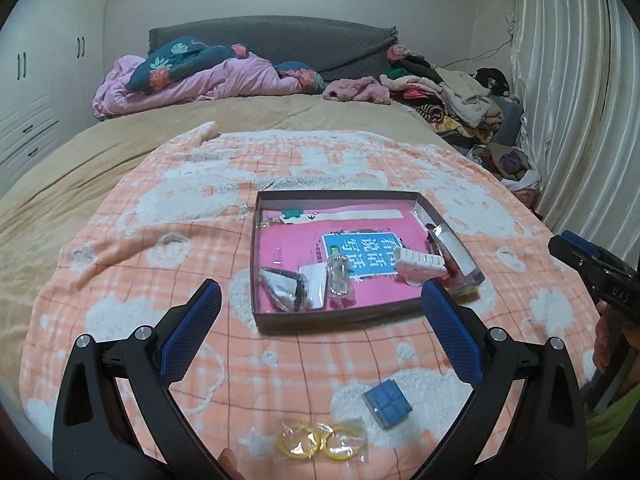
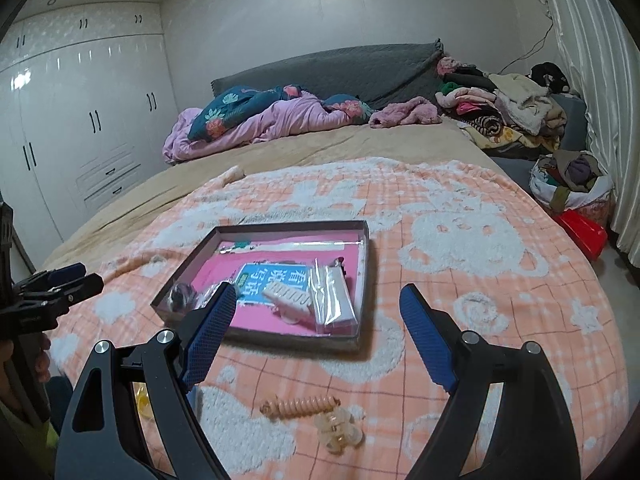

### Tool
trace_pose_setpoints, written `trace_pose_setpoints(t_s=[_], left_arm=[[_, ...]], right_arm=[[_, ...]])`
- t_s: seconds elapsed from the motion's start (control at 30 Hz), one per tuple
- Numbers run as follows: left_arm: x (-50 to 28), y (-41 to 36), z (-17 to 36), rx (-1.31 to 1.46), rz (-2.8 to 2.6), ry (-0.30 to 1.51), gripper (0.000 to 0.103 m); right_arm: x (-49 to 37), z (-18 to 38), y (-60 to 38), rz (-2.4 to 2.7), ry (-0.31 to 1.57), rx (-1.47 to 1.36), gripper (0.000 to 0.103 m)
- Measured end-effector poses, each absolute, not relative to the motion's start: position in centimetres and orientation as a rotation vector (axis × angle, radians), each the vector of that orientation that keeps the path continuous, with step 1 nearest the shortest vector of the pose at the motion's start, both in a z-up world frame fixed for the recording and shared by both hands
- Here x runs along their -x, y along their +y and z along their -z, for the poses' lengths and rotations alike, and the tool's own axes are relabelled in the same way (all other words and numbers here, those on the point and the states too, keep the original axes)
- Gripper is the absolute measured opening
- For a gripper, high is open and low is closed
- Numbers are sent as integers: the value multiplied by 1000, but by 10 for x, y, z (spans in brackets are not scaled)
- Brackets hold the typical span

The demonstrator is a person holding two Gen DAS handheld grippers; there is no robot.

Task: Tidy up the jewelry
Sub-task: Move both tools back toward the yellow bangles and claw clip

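Note:
A shallow dark box (image 1: 344, 320) with a pink lining lies on the orange checked blanket and holds several bagged trinkets and a white hair clip (image 1: 420, 265). My left gripper (image 1: 320, 304) is open and empty, just before the box's near edge. Nearer me lie a bag of yellow rings (image 1: 320, 442) and a small blue square case (image 1: 387, 403). In the right wrist view the box (image 2: 280, 336) sits ahead to the left. My right gripper (image 2: 320, 304) is open and empty above its near edge. An orange spiral hair tie (image 2: 298, 405) and a pale claw clip (image 2: 338, 432) lie below it.
The blanket (image 1: 120, 280) lies over a beige bed. Crumpled pink and floral bedding (image 1: 208, 76) and a grey headboard are at the far end. A pile of clothes (image 1: 452, 96) lies at the far right beside white curtains. White wardrobes (image 2: 80, 120) stand on the left.

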State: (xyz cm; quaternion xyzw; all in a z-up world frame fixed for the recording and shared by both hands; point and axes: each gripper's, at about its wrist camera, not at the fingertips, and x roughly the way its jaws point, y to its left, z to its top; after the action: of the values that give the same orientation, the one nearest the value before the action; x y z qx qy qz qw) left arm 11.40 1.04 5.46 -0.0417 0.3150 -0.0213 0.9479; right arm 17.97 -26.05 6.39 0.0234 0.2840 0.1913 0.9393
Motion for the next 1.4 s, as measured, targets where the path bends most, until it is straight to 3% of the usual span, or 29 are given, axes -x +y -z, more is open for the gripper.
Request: trace_pose_setpoints(t_s=[1.4], left_arm=[[-67, 5, 6, -9, 62, 788, 93]], right_arm=[[-133, -4, -248, -402, 755, 61, 83]])
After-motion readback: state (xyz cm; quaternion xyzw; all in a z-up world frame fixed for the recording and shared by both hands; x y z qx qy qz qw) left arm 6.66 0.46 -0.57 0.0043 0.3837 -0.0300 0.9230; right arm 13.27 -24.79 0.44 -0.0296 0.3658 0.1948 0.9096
